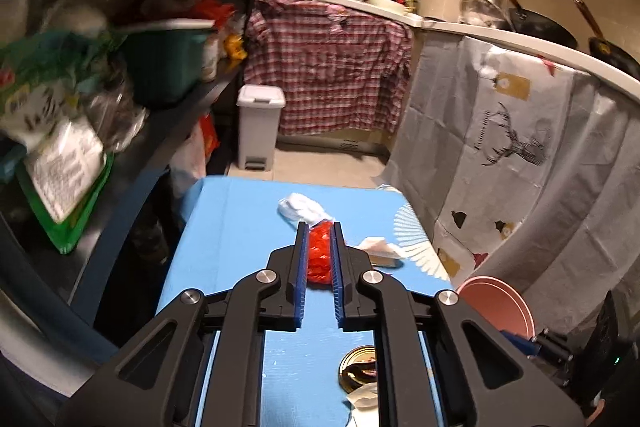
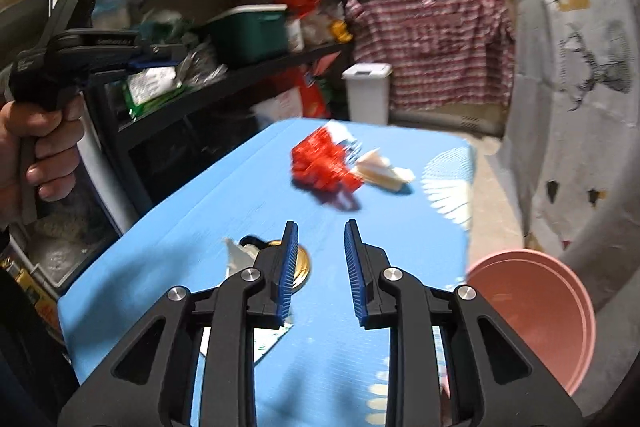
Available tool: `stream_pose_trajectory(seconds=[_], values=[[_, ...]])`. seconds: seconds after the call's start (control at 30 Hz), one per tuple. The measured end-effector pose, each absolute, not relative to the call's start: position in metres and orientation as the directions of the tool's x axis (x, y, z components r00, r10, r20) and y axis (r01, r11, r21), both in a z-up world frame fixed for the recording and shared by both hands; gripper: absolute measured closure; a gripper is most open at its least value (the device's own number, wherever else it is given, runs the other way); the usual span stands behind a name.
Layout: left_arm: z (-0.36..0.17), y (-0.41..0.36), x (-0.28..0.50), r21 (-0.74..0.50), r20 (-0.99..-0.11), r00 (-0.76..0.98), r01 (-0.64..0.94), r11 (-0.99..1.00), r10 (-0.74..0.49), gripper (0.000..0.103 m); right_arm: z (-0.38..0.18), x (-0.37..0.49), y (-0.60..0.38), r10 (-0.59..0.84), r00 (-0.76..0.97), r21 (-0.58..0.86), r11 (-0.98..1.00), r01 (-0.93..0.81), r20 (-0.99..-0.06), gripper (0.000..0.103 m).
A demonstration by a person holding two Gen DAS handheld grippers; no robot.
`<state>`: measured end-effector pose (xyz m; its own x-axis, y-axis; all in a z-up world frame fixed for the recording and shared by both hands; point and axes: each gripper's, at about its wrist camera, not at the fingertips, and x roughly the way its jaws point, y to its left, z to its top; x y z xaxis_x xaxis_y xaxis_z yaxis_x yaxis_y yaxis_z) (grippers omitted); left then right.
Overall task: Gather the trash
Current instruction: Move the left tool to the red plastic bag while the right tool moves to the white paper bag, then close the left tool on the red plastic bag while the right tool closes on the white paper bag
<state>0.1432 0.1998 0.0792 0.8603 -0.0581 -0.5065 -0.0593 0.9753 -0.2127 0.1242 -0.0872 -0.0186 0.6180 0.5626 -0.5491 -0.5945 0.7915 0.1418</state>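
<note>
A blue table (image 1: pixel 240 227) carries scattered trash. A red crinkled wrapper (image 1: pixel 319 255) shows between the fingers of my left gripper (image 1: pixel 319 227); the right wrist view shows the wrapper (image 2: pixel 320 163) lying on the table, so the jaws frame it from above without holding it. A crumpled white tissue (image 1: pixel 302 207) lies beyond it, a beige paper scrap (image 1: pixel 378 247) to its right, and a gold lid (image 1: pixel 356 373) with torn paper (image 1: pixel 362 397) lies nearer. My right gripper (image 2: pixel 321 227) is open and empty above the table, with the gold lid (image 2: pixel 300 263) by its left finger. My left gripper is held high at the left (image 2: pixel 92 55).
A pink bucket (image 2: pixel 536 311) stands off the table's right edge. A white pedal bin (image 1: pixel 259 125) stands on the floor beyond the table. Cluttered black shelves (image 2: pixel 224 67) run along the left. A cloth-draped counter (image 1: pixel 500 131) curves along the right.
</note>
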Motion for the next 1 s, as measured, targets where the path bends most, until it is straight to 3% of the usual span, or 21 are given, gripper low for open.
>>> stream_pose_trajectory(seconds=[0.03,0.1,0.2,0.47,0.53,0.6,0.7,1.0], values=[[0.076,0.204,0.144,-0.224,-0.512,0.857,-0.07,0.972,-0.056,0.093,-0.023,0.126,-0.083,0.574,0.599,0.15,0.78,-0.608,-0.558,0.077],[0.07,0.209,0.148,-0.227,-0.525,0.849,-0.081,0.97,-0.052,0.093,-0.031,0.127,-0.074,0.591,0.563,0.163,0.759,-0.63,-0.578,0.064],[0.061,0.211,0.153,-0.215,-0.544,0.838,-0.083,0.973,-0.049,0.093,-0.045,0.13,-0.061,0.6,0.515,0.166,0.734,-0.659,-0.612,0.059],[0.045,0.216,0.167,-0.202,-0.574,0.817,-0.079,0.976,-0.052,0.093,-0.074,0.146,-0.044,0.612,0.401,0.213,0.691,-0.691,-0.682,0.056],[0.04,0.217,0.172,-0.201,-0.583,0.811,-0.079,0.976,-0.055,0.093,-0.075,0.146,-0.039,0.62,0.389,0.217,0.679,-0.701,-0.682,0.057],[0.035,0.217,0.177,-0.196,-0.592,0.804,-0.081,0.977,-0.052,0.093,-0.077,0.144,-0.035,0.625,0.376,0.213,0.664,-0.717,-0.684,0.069],[0.03,0.216,0.184,-0.191,-0.601,0.798,-0.088,0.978,-0.046,0.093,-0.076,0.141,-0.035,0.635,0.363,0.208,0.644,-0.736,-0.682,0.079],[0.012,0.206,0.203,-0.181,-0.633,0.773,-0.083,0.98,-0.052,0.093,-0.052,0.142,-0.065,0.698,0.378,0.278,0.634,-0.722,-0.608,0.091]])
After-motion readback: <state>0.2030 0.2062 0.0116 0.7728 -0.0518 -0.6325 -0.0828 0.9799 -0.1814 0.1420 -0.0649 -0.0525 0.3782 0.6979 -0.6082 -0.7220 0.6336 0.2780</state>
